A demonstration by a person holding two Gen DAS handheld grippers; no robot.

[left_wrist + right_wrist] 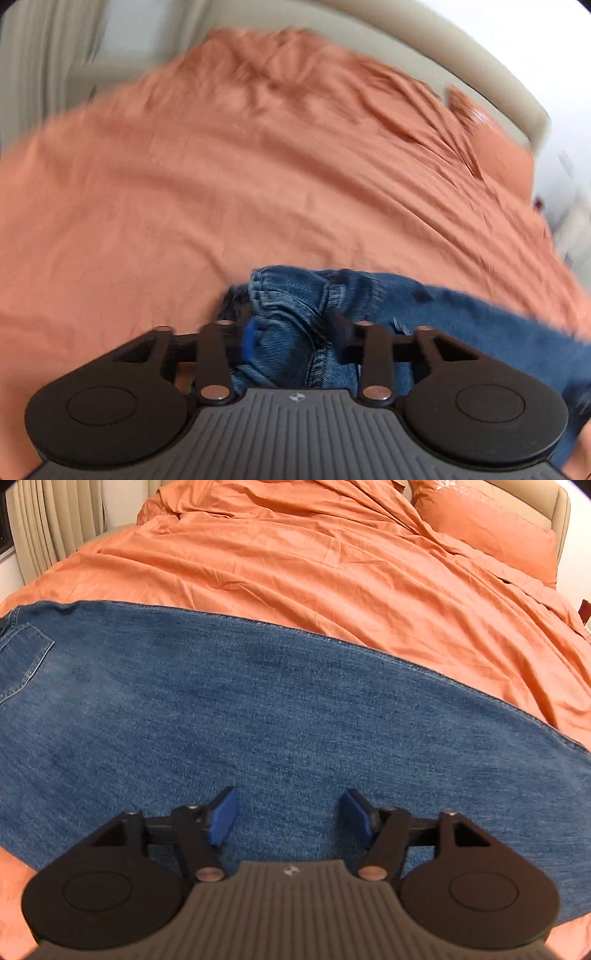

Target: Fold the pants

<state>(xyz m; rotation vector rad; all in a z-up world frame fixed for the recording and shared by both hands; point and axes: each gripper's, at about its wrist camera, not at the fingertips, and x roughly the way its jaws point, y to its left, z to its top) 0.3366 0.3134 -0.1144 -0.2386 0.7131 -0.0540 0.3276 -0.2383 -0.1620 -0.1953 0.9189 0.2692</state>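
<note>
**Denim bunched in your left fingers, right fingers spread over the leg**

Blue denim fills the space between your left gripper (pixel 291 334) fingers: a bunched, seamed end of the jeans (pixel 295 310) sits wedged there, with the black finger (pixel 338 325) on one side and the blue pad (pixel 250 341) on the other pressing into the folds. This view is smeared by motion, so you can read the pinch but not exactly which part of the garment it is.

Your right gripper (pixel 290 818) hangs over a flat stretch of the jeans (pixel 258 709), its fingers (pixel 223 818) spread wide apart with only the smooth cloth showing in the gap; whether the tips touch the fabric you cannot tell. A back pocket (pixel 22 661) shows at the far left of that view.

The jeans lie spread across the near part of a bed covered by a rumpled orange duvet (pixel 295 565). An orange pillow (pixel 491 528) rests against a beige headboard (pixel 559 513), and pale curtains (pixel 51 520) hang at the left.
</note>
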